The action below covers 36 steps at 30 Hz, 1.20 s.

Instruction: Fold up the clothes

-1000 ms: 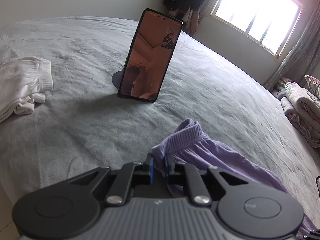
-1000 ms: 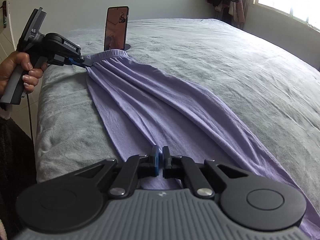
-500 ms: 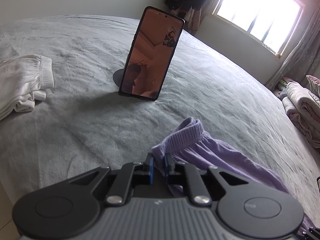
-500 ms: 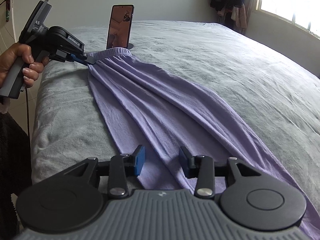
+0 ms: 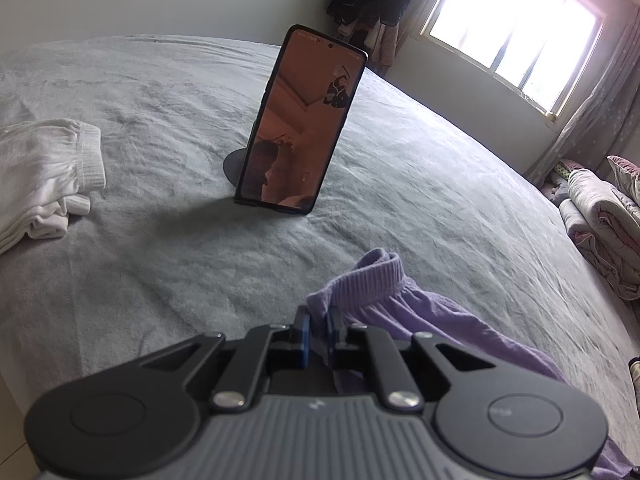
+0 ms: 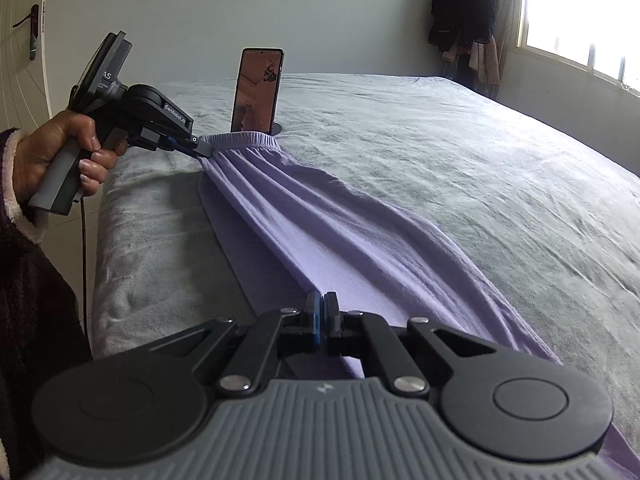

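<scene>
Purple trousers (image 6: 340, 224) lie stretched lengthwise along the near edge of the grey bed (image 6: 480, 160). In the right wrist view my left gripper (image 6: 202, 149), held by a hand (image 6: 60, 148), is shut on the corner of the ribbed waistband (image 6: 244, 138). Seen from the left wrist, the left gripper (image 5: 318, 316) pinches that waistband (image 5: 368, 280), which bunches up beyond the fingers. My right gripper (image 6: 321, 304) is shut on a raised fold of the purple cloth further down the leg. The hem end is hidden under the gripper body.
A phone on a round stand (image 5: 300, 128) stands upright just beyond the waistband. Folded white clothes (image 5: 44, 176) lie at the left. Rolled blankets (image 5: 600, 232) sit off the bed at right. The bed's edge (image 6: 104, 240) drops beside the sleeve.
The right gripper was shut a second ago, stood open half a second ago, and is now shut again on the purple cloth. The left gripper kept its hold on the waistband and shifted slightly.
</scene>
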Tool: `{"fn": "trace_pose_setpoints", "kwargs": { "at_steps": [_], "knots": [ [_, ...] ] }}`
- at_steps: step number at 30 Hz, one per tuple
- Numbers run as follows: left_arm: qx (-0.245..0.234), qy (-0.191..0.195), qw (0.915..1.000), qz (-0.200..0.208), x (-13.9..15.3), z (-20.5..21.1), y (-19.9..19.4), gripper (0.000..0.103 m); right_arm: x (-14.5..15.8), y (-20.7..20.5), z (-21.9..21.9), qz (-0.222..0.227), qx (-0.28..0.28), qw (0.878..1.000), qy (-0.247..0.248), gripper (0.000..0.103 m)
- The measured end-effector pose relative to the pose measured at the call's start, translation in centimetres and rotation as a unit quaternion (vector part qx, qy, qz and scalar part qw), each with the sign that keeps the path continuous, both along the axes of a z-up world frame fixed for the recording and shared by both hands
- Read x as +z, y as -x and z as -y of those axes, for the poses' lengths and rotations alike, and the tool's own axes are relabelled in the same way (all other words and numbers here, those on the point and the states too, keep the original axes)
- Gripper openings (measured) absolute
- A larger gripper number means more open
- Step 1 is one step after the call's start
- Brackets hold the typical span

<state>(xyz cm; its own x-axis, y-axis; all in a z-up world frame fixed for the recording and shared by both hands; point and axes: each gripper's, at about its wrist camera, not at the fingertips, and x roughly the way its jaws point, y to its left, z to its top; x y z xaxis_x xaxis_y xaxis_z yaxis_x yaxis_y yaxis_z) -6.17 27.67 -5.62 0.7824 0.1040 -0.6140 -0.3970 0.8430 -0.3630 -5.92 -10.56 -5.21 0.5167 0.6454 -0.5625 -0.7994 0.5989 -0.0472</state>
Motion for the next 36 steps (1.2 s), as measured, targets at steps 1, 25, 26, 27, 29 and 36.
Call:
{"fn": "trace_pose_setpoints", "kwargs": {
  "at_steps": [1,25,26,27,29,36],
  "knots": [
    [0.000,0.000,1.0000,-0.004,-0.1,0.0,0.0,0.008,-0.1,0.2,0.0,-0.002,0.007,1.000,0.002,0.001],
    [-0.032,-0.112,0.9921,0.048,2.0,4.0,2.1,0.040,-0.9,1.2,4.5,-0.040,-0.047,0.998,0.000,0.047],
    [-0.050,-0.117,0.9904,0.053,1.9,4.7,2.1,0.040,-0.9,1.4,5.4,-0.041,-0.054,0.998,0.000,0.047],
    [-0.067,-0.123,0.9884,0.058,1.9,5.5,2.0,0.040,-1.0,1.5,6.1,-0.042,-0.061,0.997,0.001,0.047],
    [-0.113,-0.130,0.9831,0.061,1.6,7.5,1.9,0.040,-1.1,1.9,7.4,-0.043,-0.072,0.996,0.005,0.047],
    [-0.235,-0.144,0.9595,0.056,0.2,13.3,1.1,0.040,-1.9,3.3,10.6,-0.049,-0.102,0.993,0.029,0.047]
  ]
}}
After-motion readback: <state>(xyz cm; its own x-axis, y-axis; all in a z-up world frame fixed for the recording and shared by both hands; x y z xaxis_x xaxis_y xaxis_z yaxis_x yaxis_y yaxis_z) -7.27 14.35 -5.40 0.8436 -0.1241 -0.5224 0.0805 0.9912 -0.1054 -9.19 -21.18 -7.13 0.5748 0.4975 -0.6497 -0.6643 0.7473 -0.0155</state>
